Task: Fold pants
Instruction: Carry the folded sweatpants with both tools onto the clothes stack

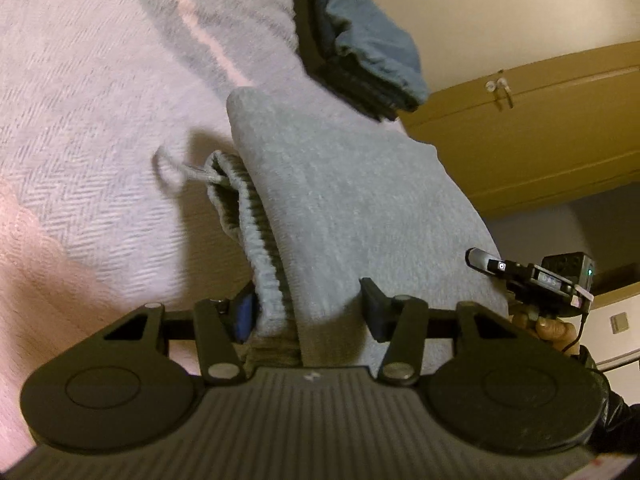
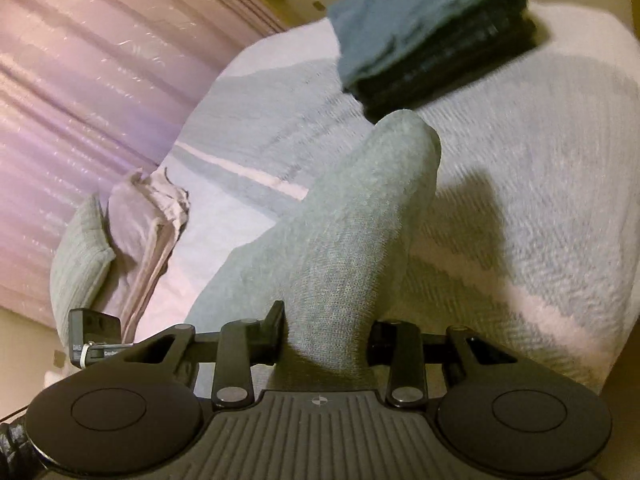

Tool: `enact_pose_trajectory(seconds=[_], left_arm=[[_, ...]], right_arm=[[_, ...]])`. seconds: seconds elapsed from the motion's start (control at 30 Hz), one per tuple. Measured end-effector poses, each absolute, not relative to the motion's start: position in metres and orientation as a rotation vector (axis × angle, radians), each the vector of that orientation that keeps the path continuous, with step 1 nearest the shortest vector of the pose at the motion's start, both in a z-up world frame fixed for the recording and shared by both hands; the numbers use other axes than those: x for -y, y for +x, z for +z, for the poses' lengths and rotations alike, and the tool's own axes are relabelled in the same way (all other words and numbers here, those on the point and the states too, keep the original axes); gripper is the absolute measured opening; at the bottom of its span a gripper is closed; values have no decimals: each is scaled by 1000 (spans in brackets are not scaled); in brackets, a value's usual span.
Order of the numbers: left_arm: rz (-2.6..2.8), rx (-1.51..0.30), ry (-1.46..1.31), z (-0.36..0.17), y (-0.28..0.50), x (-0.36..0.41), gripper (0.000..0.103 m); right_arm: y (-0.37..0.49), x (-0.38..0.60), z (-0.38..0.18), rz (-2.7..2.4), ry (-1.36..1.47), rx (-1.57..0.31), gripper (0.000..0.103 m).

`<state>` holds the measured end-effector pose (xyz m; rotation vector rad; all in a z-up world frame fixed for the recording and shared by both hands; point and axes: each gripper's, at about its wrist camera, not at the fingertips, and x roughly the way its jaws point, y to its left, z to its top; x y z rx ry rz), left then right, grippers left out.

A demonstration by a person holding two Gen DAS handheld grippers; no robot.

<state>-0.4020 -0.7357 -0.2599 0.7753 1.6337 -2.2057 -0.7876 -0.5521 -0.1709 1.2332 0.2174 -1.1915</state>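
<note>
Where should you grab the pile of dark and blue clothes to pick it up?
Probably grip the stacked folded clothes at the layered edge facing the grey pants, coming in low from that side. The layers line up there, so two fingers could pinch them together.

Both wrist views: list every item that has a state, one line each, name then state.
grey sweatpants: folded, lifted off the bedspread, gripped by both grippers
left gripper: shut on the waistband end
right gripper: shut on the fabric
drawstring: hanging loose
stack of dark clothes: folded, resting on the bedspread
</note>
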Motion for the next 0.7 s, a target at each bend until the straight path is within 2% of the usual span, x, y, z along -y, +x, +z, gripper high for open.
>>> enact_pose_trajectory(seconds=[0.4,0.7], left_arm=[[-2260,-1499,654,-140,-433,756,47],[-2270,-1348,553,-85,-559,839,47]], right_arm=[[-811,583,-66,-1165,1126,-164,32],[-924,701,-30,-1086,1048,-113,32]])
